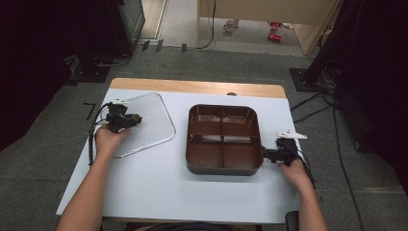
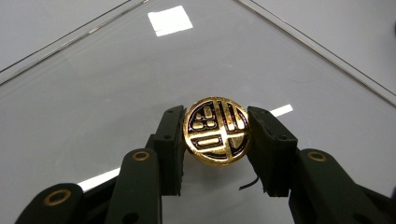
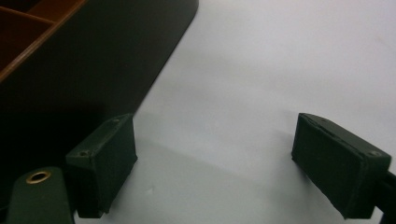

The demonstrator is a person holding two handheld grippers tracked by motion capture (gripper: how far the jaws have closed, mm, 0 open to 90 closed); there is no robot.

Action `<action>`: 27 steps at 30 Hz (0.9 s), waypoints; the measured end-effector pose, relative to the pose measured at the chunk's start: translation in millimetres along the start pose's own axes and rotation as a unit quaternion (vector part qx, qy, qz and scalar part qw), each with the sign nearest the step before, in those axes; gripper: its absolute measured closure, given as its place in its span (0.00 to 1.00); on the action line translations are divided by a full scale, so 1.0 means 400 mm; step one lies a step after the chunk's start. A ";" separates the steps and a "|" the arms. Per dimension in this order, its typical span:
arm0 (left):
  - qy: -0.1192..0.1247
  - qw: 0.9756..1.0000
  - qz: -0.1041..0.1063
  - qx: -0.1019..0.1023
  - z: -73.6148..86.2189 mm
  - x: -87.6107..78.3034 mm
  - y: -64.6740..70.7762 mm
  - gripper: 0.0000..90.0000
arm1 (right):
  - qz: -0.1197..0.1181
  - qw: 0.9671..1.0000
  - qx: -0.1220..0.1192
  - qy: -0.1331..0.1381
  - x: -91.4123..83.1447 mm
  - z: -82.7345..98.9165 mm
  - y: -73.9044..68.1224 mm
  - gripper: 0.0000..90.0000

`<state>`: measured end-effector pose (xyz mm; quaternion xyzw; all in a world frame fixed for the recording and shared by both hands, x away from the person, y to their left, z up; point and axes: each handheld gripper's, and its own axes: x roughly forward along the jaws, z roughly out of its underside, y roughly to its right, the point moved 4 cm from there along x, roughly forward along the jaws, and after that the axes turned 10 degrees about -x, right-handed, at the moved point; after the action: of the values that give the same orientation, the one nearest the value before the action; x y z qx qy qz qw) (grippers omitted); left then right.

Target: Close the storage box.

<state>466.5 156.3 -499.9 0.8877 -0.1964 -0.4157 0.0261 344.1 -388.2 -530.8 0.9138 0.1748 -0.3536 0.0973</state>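
High view: the left tool [image 1: 136,119] is over the clear lid [image 1: 149,122] lying on the white tabletop [image 1: 159,187], and the right tool [image 1: 266,155] is just beside the brown tray [image 1: 224,140]. Left gripper view: its jaws are closed on the lid's round gold knob [image 2: 216,130]. Right gripper view: the right tool's jaws stand wide apart and hold nothing, with the tray's dark wall at the left

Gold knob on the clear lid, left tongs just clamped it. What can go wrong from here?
1. The left tongs pinch the round gold knob only at its curved edges; it could slip or swivel when lifted.
2. The clear lid is wide and held at one point, so it may tilt or swing.
3. The right tongs stand open beside the brown compartment tray, not gripping it; a bump from the lid could shift it.
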 end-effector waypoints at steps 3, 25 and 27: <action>-0.001 1.000 -0.002 -0.005 -0.001 -0.001 -0.002 0.66 | 0.000 1.000 0.000 0.000 0.000 0.000 0.000 0.15; 0.009 0.999 0.030 -0.006 -0.052 -0.106 0.039 0.66 | 0.000 1.000 0.000 0.000 0.000 0.000 0.000 0.15; 0.010 0.999 0.032 -0.006 -0.055 -0.112 0.044 0.66 | 0.000 1.000 0.000 0.000 0.000 0.000 0.000 0.15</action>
<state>451.5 153.9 -449.2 0.8851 -0.2215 -0.4067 0.0466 344.1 -388.2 -530.8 0.9137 0.1749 -0.3536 0.0972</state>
